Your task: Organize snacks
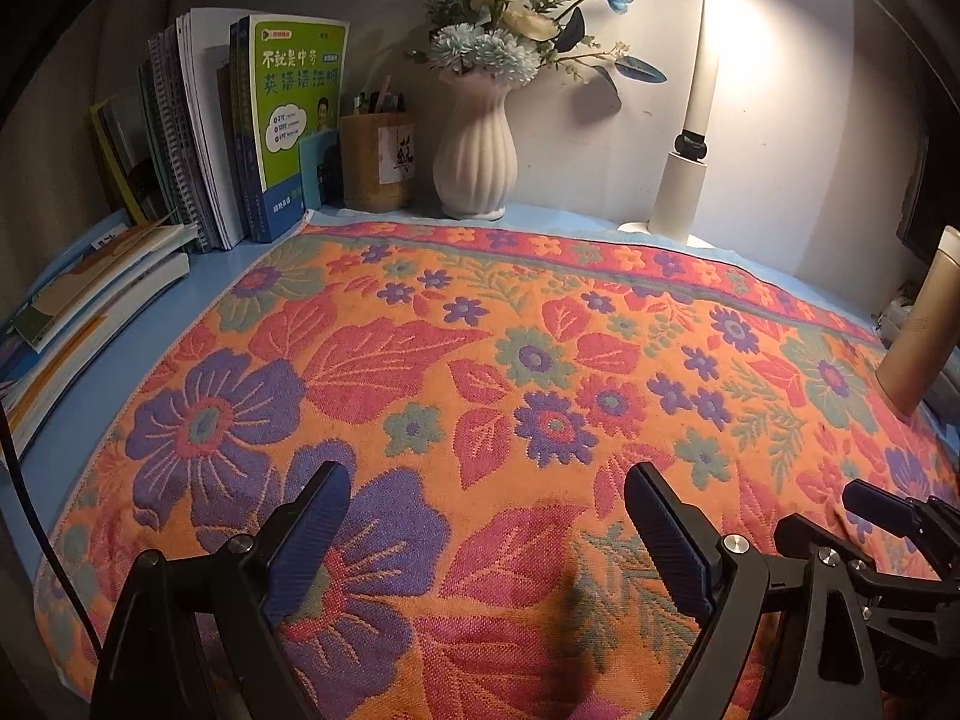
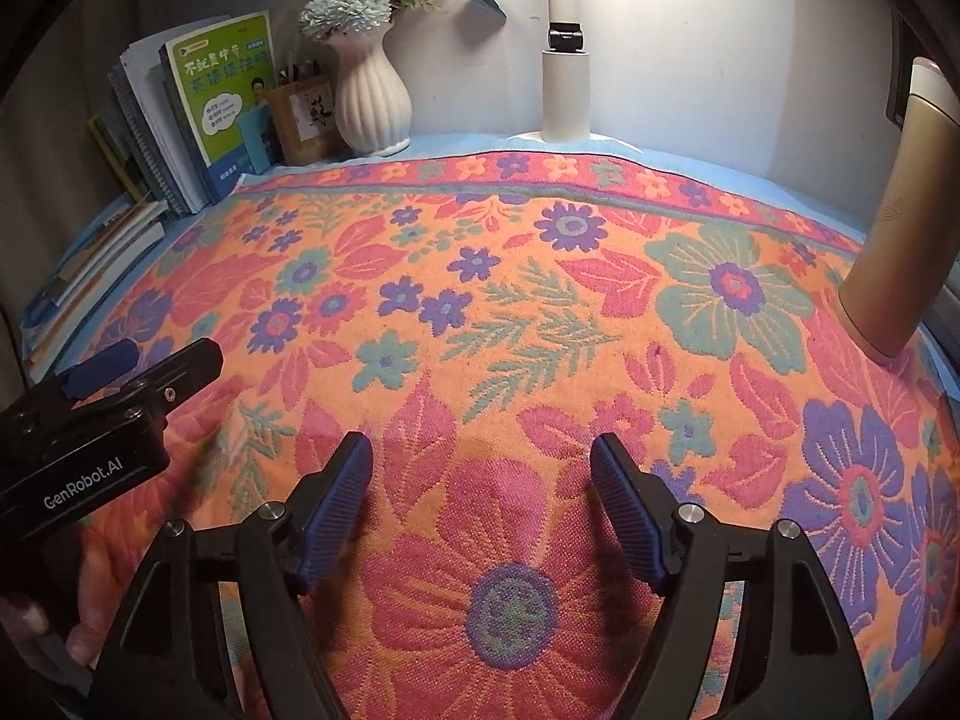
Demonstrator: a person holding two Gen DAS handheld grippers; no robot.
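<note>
No snacks show in either view, so how they will handle and where to grip them cannot be judged; the one floral cloth (image 1: 480,360) covering the worktop (image 1: 90,420) carries nothing in its middle. Around it stand one lamp (image 2: 565,90) at twelve o'clock, one ribbed vase (image 1: 475,162) at eleven, one row of books (image 1: 240,132) at ten, one wooden pen holder (image 1: 375,162) beside them, and one tan bottle (image 2: 894,228), probably slippery, at three. The two grippers, left hand-held gripper (image 1: 486,531) and right hand-held gripper (image 2: 480,507), hover spread wide, holding nothing.
</note>
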